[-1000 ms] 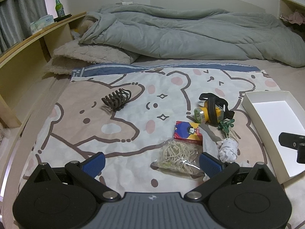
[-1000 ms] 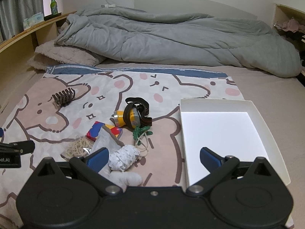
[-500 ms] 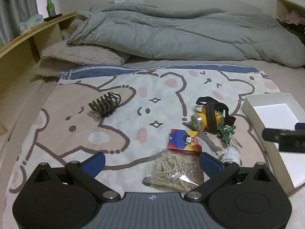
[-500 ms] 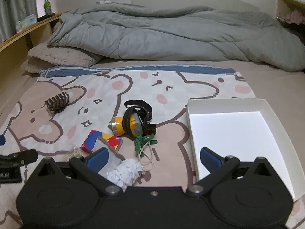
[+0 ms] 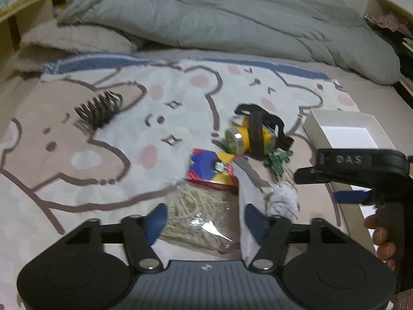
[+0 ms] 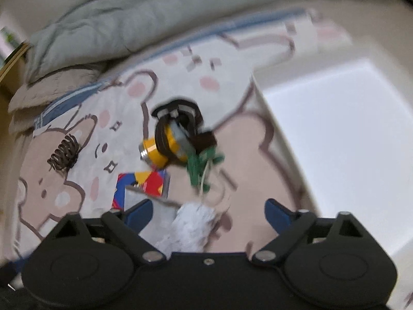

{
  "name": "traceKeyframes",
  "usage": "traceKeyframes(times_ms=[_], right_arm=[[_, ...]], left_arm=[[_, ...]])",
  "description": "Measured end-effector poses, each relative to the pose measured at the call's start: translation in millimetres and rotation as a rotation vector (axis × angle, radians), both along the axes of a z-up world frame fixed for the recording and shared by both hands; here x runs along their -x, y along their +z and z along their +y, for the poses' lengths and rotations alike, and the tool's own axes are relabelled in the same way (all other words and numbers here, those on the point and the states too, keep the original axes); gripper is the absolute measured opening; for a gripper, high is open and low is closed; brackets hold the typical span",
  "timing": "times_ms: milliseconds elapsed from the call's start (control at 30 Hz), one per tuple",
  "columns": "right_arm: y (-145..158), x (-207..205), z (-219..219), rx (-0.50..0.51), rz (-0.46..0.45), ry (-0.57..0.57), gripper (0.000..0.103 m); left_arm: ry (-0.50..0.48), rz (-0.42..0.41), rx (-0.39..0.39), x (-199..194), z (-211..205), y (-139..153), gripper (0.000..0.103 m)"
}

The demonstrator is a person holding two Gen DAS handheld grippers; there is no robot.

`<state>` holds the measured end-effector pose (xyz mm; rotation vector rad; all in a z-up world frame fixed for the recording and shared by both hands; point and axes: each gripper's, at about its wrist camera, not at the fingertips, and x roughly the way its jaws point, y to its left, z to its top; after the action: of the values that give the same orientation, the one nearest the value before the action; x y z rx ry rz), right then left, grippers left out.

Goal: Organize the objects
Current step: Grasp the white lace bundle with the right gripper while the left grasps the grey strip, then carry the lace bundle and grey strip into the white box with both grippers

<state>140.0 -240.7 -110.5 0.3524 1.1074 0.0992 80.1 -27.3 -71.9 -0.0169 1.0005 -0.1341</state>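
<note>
My left gripper [image 5: 205, 222] hangs low over a clear bag of rubber bands [image 5: 196, 211]. Its jaws are closing with the bag between them, and the pads do not visibly press it. The right gripper [image 6: 209, 211], rolled to one side, is also closing around a crumpled white paper [image 6: 196, 222] without gripping it. From the left wrist view that gripper [image 5: 317, 186] comes in from the right, beside the paper [image 5: 282, 199]. Beyond lie a colourful card box [image 5: 209, 166], a yellow headlamp [image 5: 255, 137], green ties [image 5: 278, 159] and a brown hair claw [image 5: 99, 108].
A white open box [image 6: 335, 155] sits on the bed at the right, its near wall [image 5: 317, 131] close to the right gripper. A grey card sheet [image 5: 245, 180] leans between the bag and the paper. A grey duvet [image 5: 219, 20] is piled behind the bear-print blanket [image 5: 77, 168].
Both grippers have dropped closer to the objects and their jaws have narrowed. The right gripper has rolled, tilting its view, and now reaches further into the left wrist view.
</note>
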Motion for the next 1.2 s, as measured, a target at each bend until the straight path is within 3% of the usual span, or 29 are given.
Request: traceKeyframes(times_ms=[67,300,400,433,467,567,767,833,900,1033,1200], right_arm=[[-10,-4,-1,-0.049,0.071,-0.039,0.079],[-36,-10,5,-0.124,0.204,-0.063,0.072],[-46,-13,11,-0.141,0.249,-0.04,0.064],[-47,-13,13,-0.143,0.255,-0.03,0.056],[-47,-13,15,-0.148,0.251,-0.014,0.045],[-40,-13,23,-0.127,0.219,0.033,0.041],[-27,-12,26,-0.139,0.177,0.064,0.039],[-23,-12,24,-0.13,0.155,0.066,0.039],[-20,-12,23,-0.119,0.134,0.07,0.038],[-17,-12,20,-0.094,0.112,0.074,0.038],[-5,-9,16,-0.067,0.047,0.091,0.038]], left_arm=[[-0.012,0.027,0.016,-5,-4,-6,0.054],[0.012,0.109,0.061,-22,-14,-26,0.044],[0.004,0.131,0.064,-26,-21,-34,0.044],[0.0,0.136,0.062,-28,-24,-37,0.044],[-0.003,0.14,0.061,-29,-25,-39,0.044],[-0.008,0.152,0.06,-32,-27,-44,0.044],[-0.014,0.174,0.069,-38,-33,-55,0.043],[-0.01,0.196,0.073,-39,-34,-60,0.032],[-0.014,0.211,0.081,-40,-36,-63,0.028],[-0.039,0.19,0.094,-35,-39,-57,0.02],[-0.04,0.116,0.067,-29,-41,-37,0.018]])
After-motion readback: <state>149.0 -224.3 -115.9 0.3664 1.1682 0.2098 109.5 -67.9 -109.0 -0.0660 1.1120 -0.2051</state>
